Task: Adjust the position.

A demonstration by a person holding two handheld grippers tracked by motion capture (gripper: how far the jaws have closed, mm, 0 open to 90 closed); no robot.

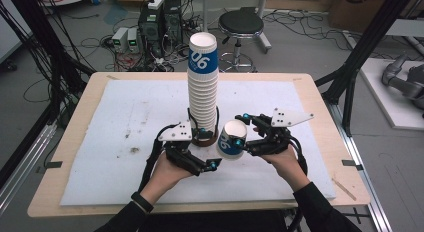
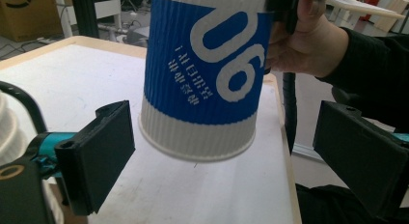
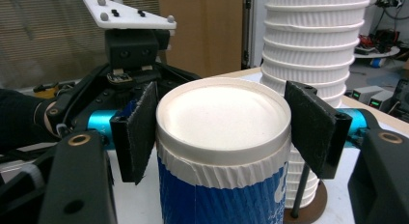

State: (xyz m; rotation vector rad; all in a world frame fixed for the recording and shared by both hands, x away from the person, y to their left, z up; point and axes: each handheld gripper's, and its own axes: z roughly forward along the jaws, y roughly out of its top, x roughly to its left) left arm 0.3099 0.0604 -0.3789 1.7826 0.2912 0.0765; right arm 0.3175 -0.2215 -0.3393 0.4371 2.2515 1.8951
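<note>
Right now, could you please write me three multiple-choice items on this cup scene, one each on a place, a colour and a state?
1. Where does the tall stack of paper cups stand?
A. on the white mat, just beyond the grippers
B. on the floor beside the stool
C. on the table's right edge

2. What colour is the band on the single paper cup?
A. red
B. green
C. blue

3. How does the right gripper stand?
A. open and apart from the cup
B. shut on the cup
C. shut on the stack

Key: 1 A, the high view shows the stack mid-mat. 2 C, a blue band with a white 06. 3 B, both pads press the cup's sides in the right gripper view.
</note>
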